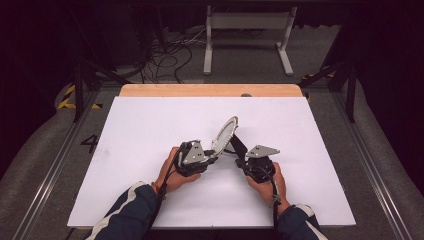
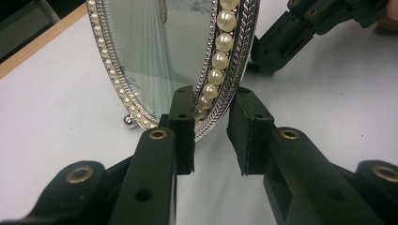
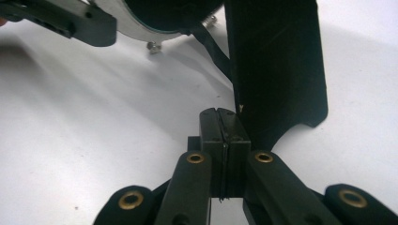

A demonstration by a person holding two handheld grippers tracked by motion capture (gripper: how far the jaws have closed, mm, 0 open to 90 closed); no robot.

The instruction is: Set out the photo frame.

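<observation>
The mirror (image 2: pixel 155 61) stands tilted on the table (image 1: pixel 150 130); my left gripper (image 2: pixel 211 126) straddles its pearl rim unclenched, my right gripper (image 3: pixel 219 136) is clenched beside its black stand (image 3: pixel 277 70)

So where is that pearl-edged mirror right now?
In the high view the mirror stands tilted near the middle of the white table, between the left gripper and right gripper.

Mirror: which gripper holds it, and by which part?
Left gripper straddles the mirror's pearl rim; whether it grips is unclear. Right gripper shut beside its black stand.

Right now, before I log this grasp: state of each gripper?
Left gripper: straddles rim of pearl-rimmed mirror; grip unclear.
Right gripper: shut, beside the black stand.
</observation>
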